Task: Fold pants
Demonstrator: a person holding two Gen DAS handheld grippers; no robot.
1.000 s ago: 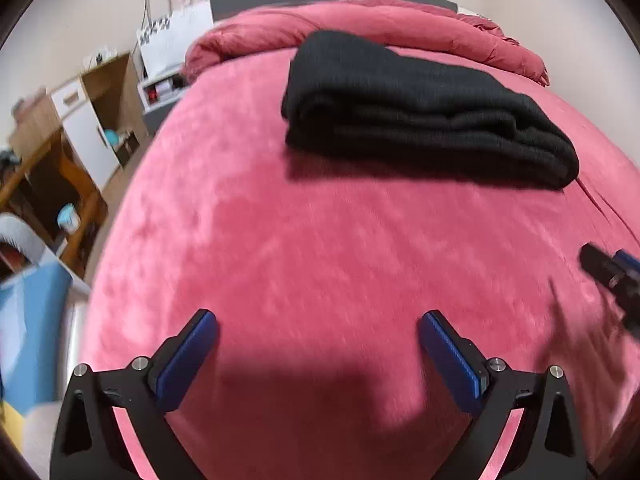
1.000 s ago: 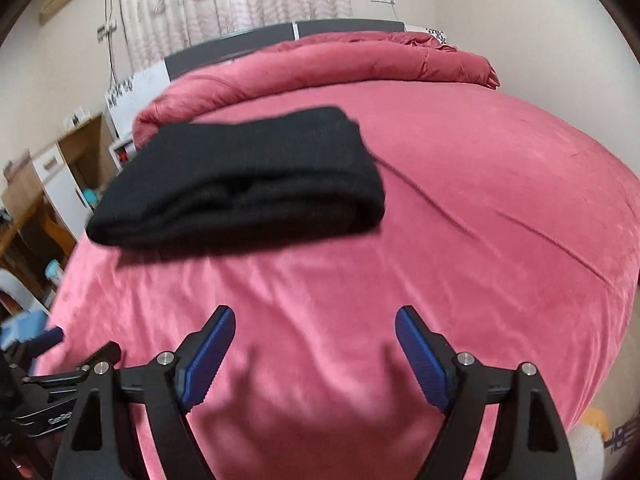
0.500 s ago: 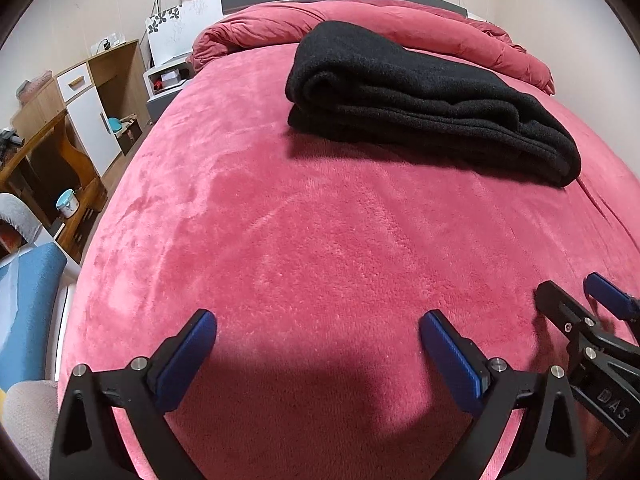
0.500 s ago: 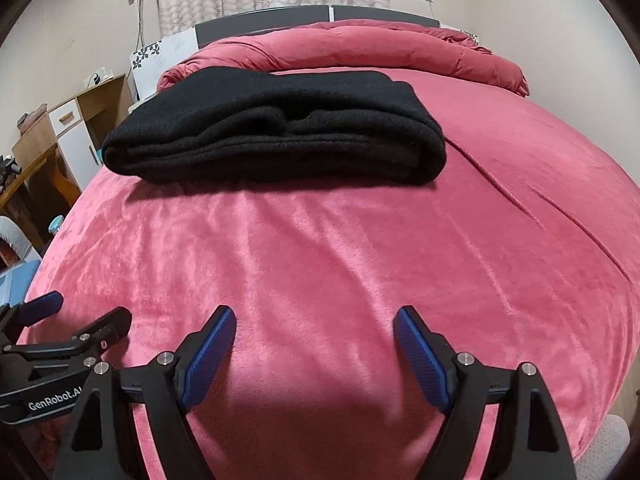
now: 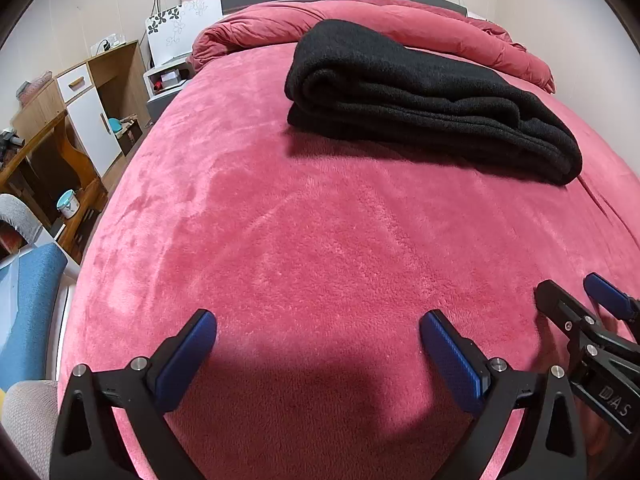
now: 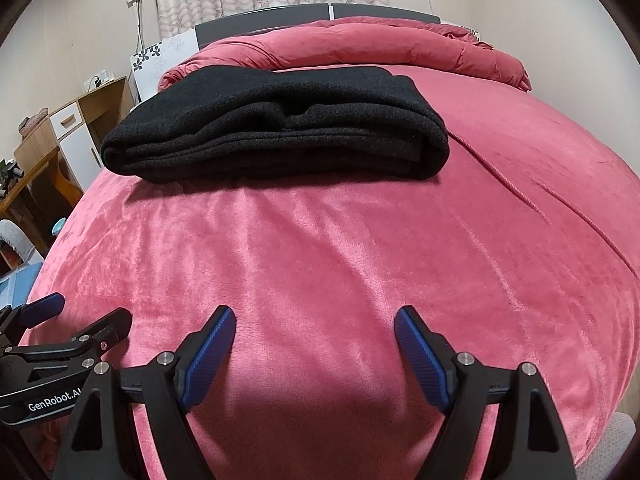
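Pants (image 5: 420,96) lie folded in a black stack on the bed (image 5: 320,240), well ahead of both tools.
Left tool (image 5: 318,334) and right tool (image 6: 315,330) hover side by side over bare pink cover, each with fingers spread wide and gripping nothing; a rolled quilt (image 6: 360,46) lies beyond the pants.

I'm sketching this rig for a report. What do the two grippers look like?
Both match: the left gripper and right gripper have black angular frames with silver bolts and two fingers faced with ribbed blue pads. White lettering marks their sides: "GenRobot.AI" on the left, "DAS" on the right. No cables or sleeves show.
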